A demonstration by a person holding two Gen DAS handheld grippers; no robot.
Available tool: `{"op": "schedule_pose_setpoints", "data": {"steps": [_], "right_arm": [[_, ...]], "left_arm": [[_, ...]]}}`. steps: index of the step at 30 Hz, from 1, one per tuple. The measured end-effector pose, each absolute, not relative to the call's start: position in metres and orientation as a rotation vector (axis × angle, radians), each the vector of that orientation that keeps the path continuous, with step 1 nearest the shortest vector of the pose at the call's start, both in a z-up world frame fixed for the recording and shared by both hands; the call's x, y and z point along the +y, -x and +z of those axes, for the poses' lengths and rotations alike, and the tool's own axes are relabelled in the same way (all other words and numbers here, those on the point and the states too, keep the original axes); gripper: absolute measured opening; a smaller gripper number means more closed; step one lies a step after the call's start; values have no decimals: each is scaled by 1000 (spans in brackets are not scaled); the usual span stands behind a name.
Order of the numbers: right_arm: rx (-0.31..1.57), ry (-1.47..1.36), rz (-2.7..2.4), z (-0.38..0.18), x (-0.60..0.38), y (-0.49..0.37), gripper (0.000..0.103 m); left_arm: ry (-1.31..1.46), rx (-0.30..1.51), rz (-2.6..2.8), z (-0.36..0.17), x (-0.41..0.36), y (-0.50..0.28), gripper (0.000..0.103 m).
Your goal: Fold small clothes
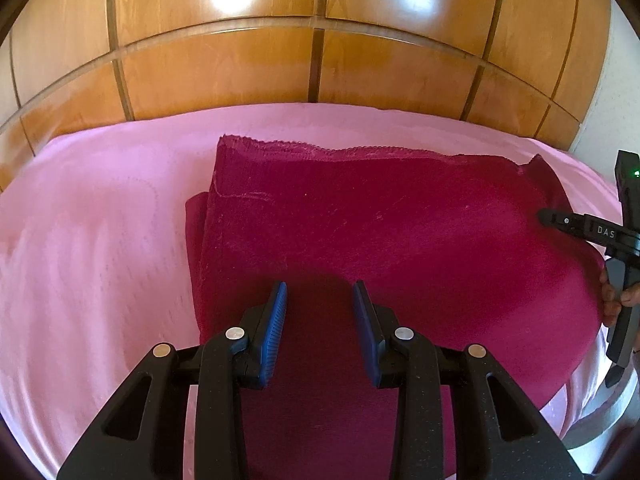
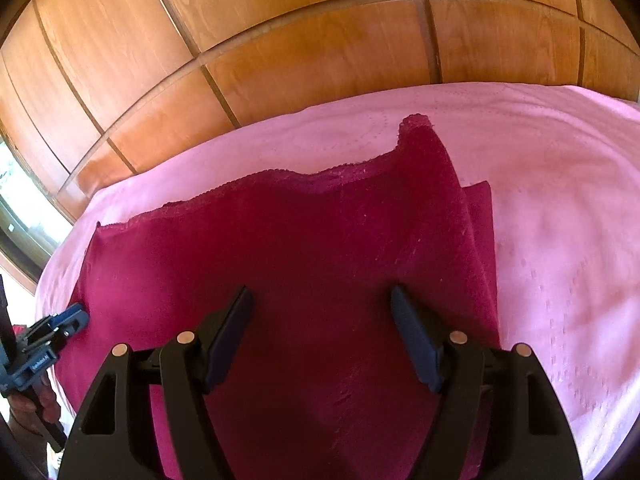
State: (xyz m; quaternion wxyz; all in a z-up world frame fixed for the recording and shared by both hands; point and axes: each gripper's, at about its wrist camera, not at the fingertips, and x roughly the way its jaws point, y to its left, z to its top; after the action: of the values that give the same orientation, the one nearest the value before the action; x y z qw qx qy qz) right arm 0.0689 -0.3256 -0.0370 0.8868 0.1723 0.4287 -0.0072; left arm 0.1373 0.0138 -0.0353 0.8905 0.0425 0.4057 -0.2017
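Observation:
A dark red garment (image 1: 360,232) with a lace-trimmed far edge lies spread on a pink bedsheet (image 1: 100,240); a folded layer peeks out at its left side. My left gripper (image 1: 320,292), with blue pads, is open and empty just above the garment's near part. In the right wrist view the same garment (image 2: 300,260) fills the middle, one corner (image 2: 416,124) standing up. My right gripper (image 2: 320,296) is open and empty above the garment. Each gripper shows at the edge of the other's view: the right gripper (image 1: 560,218), the left gripper (image 2: 76,316).
A glossy wooden panelled headboard (image 1: 320,60) rises behind the bed. The pink sheet (image 2: 560,220) stretches bare to the sides of the garment. A window (image 2: 16,216) shows at the far left of the right wrist view.

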Motion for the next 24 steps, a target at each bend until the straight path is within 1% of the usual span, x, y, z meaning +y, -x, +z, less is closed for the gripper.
{"op": "schedule_pose_setpoints", "data": {"steps": [4,5,7,8,15,17,19,20,21,22,23,24], "right_arm": [[868,-387,-25,-20,-331,-62,73],[837,-401,-45,-12,-336,-56,78],[793,-439,-80,-3,-350,-44,82],[790,-461,-86,-3,-357,-39,82],[894,-630,-71,-40,-386,-10,82],[890,-662,-25,-45,-384,1,82],[898,-687,9,-46,-383,7,75],[907,-683,18,-46,-381,8,68],[923,-668,29,-46,-378,8,57],[931,-670,40,-45,-375,8,52],[935,-681,56,-44,-374,7,40],[936,-692,75,-42,-373,7,32]], "left_arm": [[-84,839,-402,-32,14,-136,33],[-80,837,-398,-31,14,-135,35],[-53,823,-393,-26,17,-131,47],[-37,814,-389,-23,18,-129,48],[61,788,-418,-13,26,-117,48],[91,789,-453,-14,28,-113,48],[107,800,-484,-15,28,-111,48],[110,807,-501,-17,27,-110,48],[109,813,-511,-19,25,-109,48],[105,817,-515,-20,24,-108,48],[99,824,-518,-23,22,-107,48],[91,834,-523,-26,20,-109,48]]}}
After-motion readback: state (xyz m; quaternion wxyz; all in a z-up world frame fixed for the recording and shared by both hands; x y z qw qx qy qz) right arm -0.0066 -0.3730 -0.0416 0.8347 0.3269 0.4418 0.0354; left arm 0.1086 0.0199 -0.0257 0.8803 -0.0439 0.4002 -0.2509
